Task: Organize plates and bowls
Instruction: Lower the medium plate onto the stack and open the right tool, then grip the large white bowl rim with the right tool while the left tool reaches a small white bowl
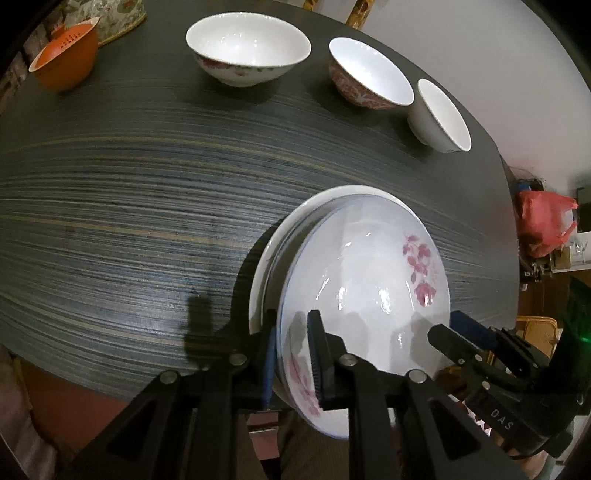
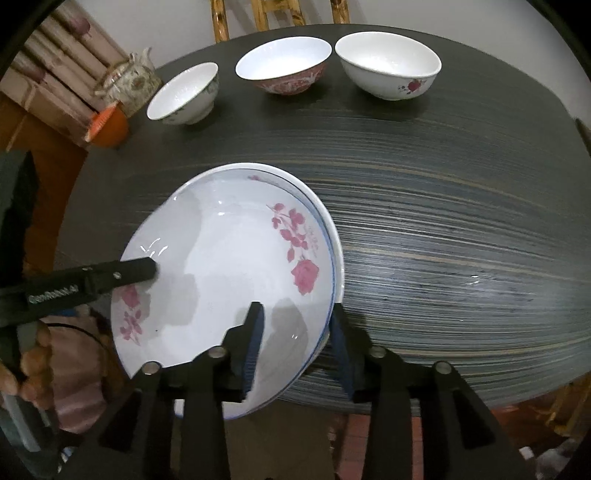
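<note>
A stack of white plates sits at the near edge of the dark table; the top plate has pink flowers and lies tilted over a plain one. My left gripper straddles the stack's left rim, one finger inside, one outside. My right gripper straddles its right rim the same way, and shows in the left wrist view. The left gripper's finger shows in the right wrist view. Three bowls stand at the far edge: a flowered bowl, a red-patterned bowl and a white bowl.
An orange cup and a floral teapot stand at the table's far left. Wooden chair backs rise behind the table. A red bag lies off to the right.
</note>
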### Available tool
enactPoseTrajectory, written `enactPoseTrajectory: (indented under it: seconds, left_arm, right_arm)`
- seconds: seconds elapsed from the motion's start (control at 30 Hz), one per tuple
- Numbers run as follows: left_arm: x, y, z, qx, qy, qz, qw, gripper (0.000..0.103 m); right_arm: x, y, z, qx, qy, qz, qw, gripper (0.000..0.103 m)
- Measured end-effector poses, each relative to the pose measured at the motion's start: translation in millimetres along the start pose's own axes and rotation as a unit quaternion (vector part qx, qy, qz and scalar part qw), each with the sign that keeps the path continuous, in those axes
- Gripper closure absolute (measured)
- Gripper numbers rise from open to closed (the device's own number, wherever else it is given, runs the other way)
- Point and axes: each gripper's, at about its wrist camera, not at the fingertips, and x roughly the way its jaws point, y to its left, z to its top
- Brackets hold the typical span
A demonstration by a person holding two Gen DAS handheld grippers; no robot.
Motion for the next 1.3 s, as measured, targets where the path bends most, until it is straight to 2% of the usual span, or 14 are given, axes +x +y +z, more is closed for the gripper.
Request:
enactPoseTrajectory:
  seconds: [0.07, 0.17, 0.23, 0.3, 0.47, 0.57, 0.67, 0.8, 0.93, 1.03, 1.13, 1.3]
  left_arm:
    - [-3, 0, 0, -0.002, -0.001, 0.0, 1.0, 0.085]
    - [-4, -3, -2, 0.008, -0.003, 0.008, 0.9999, 0.085]
    - [-6, -8, -5, 0.03, -0.018, 0.033, 0.9988, 0.082]
    - [-10, -16, -10, 0.069, -0.056, 0.073, 0.9934, 0.081]
    - [-26, -18, -25, 0.09, -0.125, 0.112, 0.9817, 0.081]
    - [-44, -24, -39, 0.111, -0.179, 0.134, 0.9682, 0.081]
    - [-63, -24, -47, 0.109, -0.215, 0.132, 0.9614, 0.081]
    - [-80, -27, -38, 0.089, -0.242, 0.117, 0.959, 0.081]
    - [-85, -34, -17, 0.084, -0.23, 0.097, 0.9647, 0.081]
    - [-80, -42, 5, 0.076, -0.199, 0.049, 0.9759, 0.081]
    - [-74, -53, 30, 0.069, -0.166, 0.006, 0.9837, 0.081]
    - [-67, -76, 76, 0.068, -0.138, -0.025, 0.9877, 0.081]
  right_arm:
    - [-7, 1, 2, -0.004, -0.011, 0.009, 1.0, 0.064]
    - [-13, 4, 6, -0.006, -0.019, 0.009, 1.0, 0.057]
    - [-15, 6, 6, -0.008, -0.028, 0.013, 1.0, 0.057]
    - [-17, 6, 4, -0.007, -0.034, 0.018, 0.999, 0.057]
    - [-24, 4, -3, 0.004, -0.055, 0.034, 0.998, 0.057]
    - [-35, -4, -10, 0.016, -0.077, 0.043, 0.996, 0.057]
    - [-44, -14, -13, 0.032, -0.086, 0.042, 0.995, 0.057]
    - [-58, -31, -14, 0.048, -0.098, 0.029, 0.994, 0.057]
    - [-73, -49, -1, 0.055, -0.109, 0.009, 0.992, 0.057]
    - [-81, -62, 15, 0.058, -0.114, 0.0, 0.992, 0.057]
    - [-82, -74, 33, 0.066, -0.112, 0.003, 0.991, 0.058]
    - [-80, -92, 69, 0.067, -0.118, 0.002, 0.991, 0.06]
